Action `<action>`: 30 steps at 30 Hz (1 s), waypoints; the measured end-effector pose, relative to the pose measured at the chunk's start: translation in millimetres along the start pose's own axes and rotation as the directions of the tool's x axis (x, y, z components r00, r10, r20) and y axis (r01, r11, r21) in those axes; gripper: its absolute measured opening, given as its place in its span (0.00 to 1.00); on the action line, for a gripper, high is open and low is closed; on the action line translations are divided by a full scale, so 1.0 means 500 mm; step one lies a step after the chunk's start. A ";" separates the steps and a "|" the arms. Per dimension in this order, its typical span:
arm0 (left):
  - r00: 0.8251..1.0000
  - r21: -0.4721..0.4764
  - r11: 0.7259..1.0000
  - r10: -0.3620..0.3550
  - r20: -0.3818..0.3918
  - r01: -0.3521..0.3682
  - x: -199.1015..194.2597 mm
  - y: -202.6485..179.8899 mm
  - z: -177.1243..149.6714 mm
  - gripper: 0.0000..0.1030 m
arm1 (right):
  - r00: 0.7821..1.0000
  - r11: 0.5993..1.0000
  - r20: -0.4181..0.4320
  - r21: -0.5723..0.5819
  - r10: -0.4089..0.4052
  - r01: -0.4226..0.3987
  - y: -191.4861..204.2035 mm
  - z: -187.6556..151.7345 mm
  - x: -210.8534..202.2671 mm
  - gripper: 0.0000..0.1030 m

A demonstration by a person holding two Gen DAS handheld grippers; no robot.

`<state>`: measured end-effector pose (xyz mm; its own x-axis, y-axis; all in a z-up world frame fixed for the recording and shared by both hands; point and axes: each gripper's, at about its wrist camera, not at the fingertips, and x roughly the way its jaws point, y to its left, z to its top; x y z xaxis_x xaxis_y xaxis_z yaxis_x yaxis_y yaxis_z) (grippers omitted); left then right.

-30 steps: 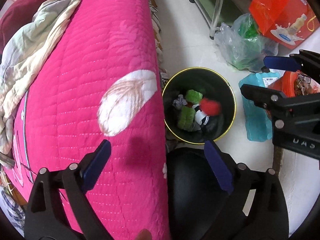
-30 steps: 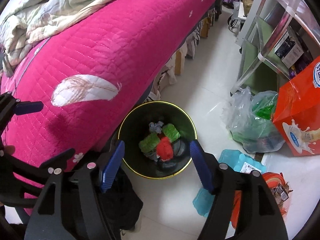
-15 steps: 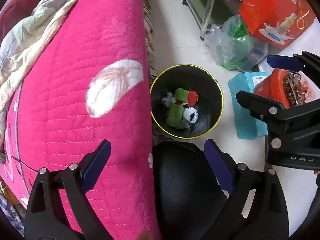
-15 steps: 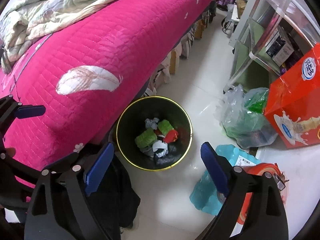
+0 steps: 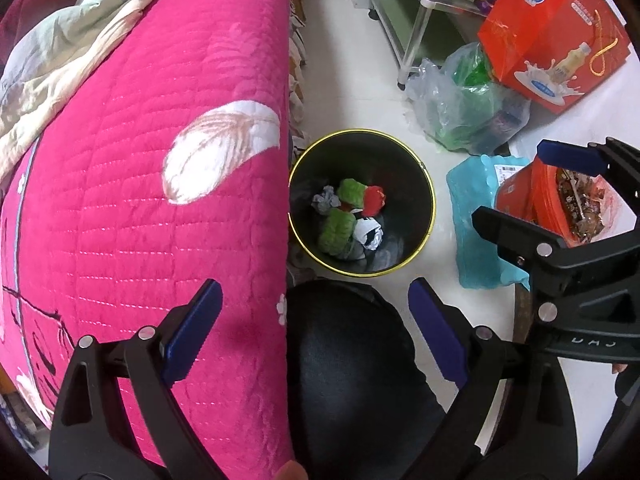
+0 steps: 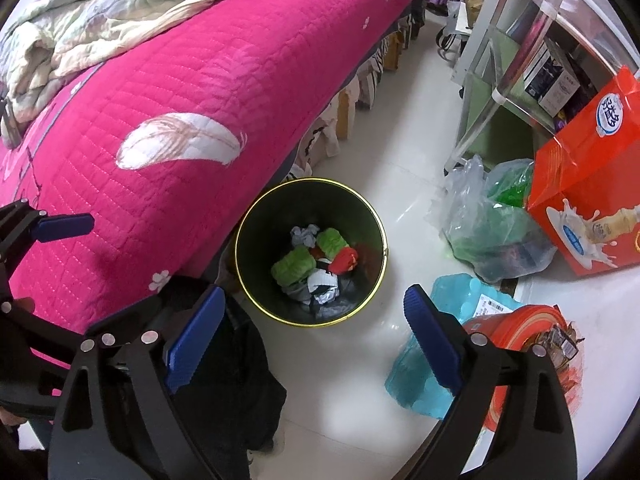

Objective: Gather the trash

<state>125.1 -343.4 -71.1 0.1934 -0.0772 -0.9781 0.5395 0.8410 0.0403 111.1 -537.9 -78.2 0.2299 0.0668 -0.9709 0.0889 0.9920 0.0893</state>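
A black trash bin with a yellow rim (image 5: 420, 168) (image 6: 256, 208) stands on the white floor beside the pink bed. Inside lie crumpled trash pieces: green (image 5: 338, 230) (image 6: 294, 266), red (image 5: 374, 200) (image 6: 345, 260), grey and white-black. My left gripper (image 5: 314, 336) is open and empty, high above the bin's near side. My right gripper (image 6: 310, 332) is open and empty, also above the bin. The right gripper also shows at the right edge of the left wrist view (image 5: 532, 184); the left one shows at the left edge of the right wrist view (image 6: 60, 224).
The pink quilted bed (image 5: 140, 160) (image 6: 200, 80) with a crumpled blanket (image 6: 100, 20) fills the left. Right of the bin are a clear plastic bag (image 5: 464, 108) (image 6: 492, 232), a red carton (image 5: 556, 36) (image 6: 588, 200), a blue bag (image 5: 476, 224) and an orange bag (image 6: 520, 332). A person's dark-clad leg (image 5: 348, 380) is below.
The red piece has dropped and settled in the bin. Both grippers have risen away from the bin, which looks smaller, and the right gripper's jaws stand wider.
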 end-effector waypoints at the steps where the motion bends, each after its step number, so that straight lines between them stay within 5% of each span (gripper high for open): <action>1: 1.000 -0.003 1.000 -0.005 -0.002 0.005 0.000 0.001 -0.002 0.89 | 1.000 1.000 0.001 0.004 0.002 -0.002 -0.001 -0.002 -0.001 0.85; 10: 0.999 -0.012 0.999 -0.037 -0.036 0.036 0.004 -0.003 -0.011 0.89 | 1.000 1.000 0.005 0.007 -0.001 0.001 0.003 -0.011 -0.005 0.85; 30: 0.999 0.045 0.999 0.011 -0.041 -0.009 0.000 -0.023 -0.009 0.92 | 0.999 0.999 0.014 -0.008 -0.034 0.035 0.012 -0.017 -0.005 0.87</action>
<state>115.2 -350.7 -72.7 0.1657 -0.0460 -0.9851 0.5742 0.8166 0.0585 102.8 -531.4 -77.0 0.2402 0.0311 -0.9702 0.0891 0.9946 0.0540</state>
